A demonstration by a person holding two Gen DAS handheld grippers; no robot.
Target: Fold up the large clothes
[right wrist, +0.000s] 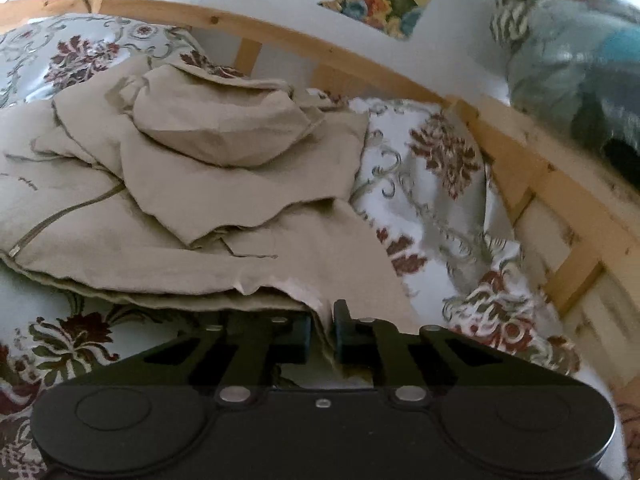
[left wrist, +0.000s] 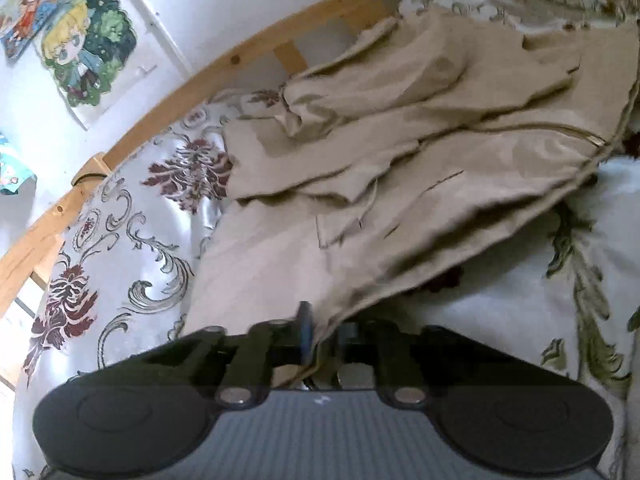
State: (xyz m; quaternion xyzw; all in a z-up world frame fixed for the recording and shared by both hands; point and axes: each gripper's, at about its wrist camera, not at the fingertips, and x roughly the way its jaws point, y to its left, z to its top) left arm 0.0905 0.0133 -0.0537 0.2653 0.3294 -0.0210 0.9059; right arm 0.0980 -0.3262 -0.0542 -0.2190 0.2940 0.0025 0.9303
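Both grippers clamped on the beige jacket's hem.
We judged the jacket point(left wrist: 400, 128) soft, light — left gripper point(left wrist: 320, 344) and right gripper point(right wrist: 322, 332) pinched its lower-frame edge on the bed point(right wrist: 432, 200).

Bedding, bed rail and wall pictures

A floral bedspread point(left wrist: 132, 240) is covering the bed; cartoon posters point(left wrist: 86, 46) are hanging above the wooden bed rail point(right wrist: 280, 38).

My right gripper point(right wrist: 322, 330) pinches the near hem of the beige jacket point(right wrist: 192, 200), cloth bunched between its black fingers point(right wrist: 344, 336). The jacket lies rumpled on the flowered bedspread point(right wrist: 432, 200), hood point(right wrist: 216, 128) on top, zipper point(right wrist: 60, 216) to the left. A wooden bed rail point(right wrist: 360, 64) runs along the far side.
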